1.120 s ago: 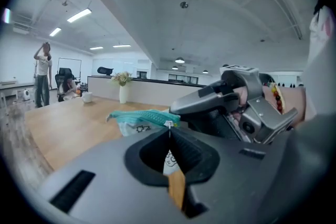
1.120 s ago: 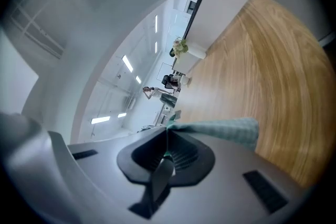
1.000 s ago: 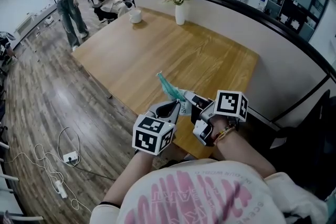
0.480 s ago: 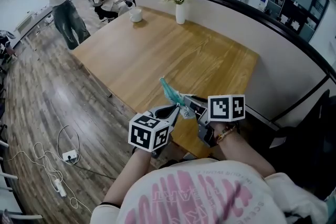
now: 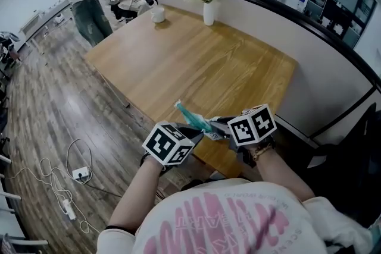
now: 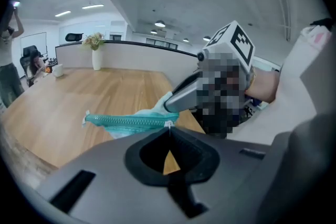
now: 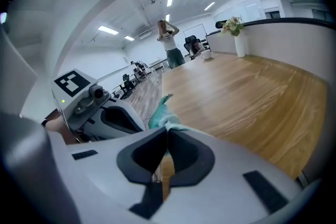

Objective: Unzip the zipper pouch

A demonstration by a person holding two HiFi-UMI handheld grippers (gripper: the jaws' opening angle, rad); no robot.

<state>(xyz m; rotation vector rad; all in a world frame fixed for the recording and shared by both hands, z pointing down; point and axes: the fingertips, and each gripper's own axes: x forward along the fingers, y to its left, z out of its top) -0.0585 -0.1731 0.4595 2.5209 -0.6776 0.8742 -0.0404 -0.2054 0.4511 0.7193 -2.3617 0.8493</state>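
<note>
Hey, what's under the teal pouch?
Bare wooden table, near its front edge, shows below the teal pouch, held by the left gripper and the right gripper, both shut on it. The spot directly beneath is covered by pouch and grippers.

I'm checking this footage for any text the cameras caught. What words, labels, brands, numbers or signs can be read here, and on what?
Nothing can be quoted: no text here is legible.
Shirt: large pink print, too stretched and blurred to read.
Marker cubes: black-and-white square patterns only, no letters or digits.
Zipper pouch: no label or brand showing.
</note>
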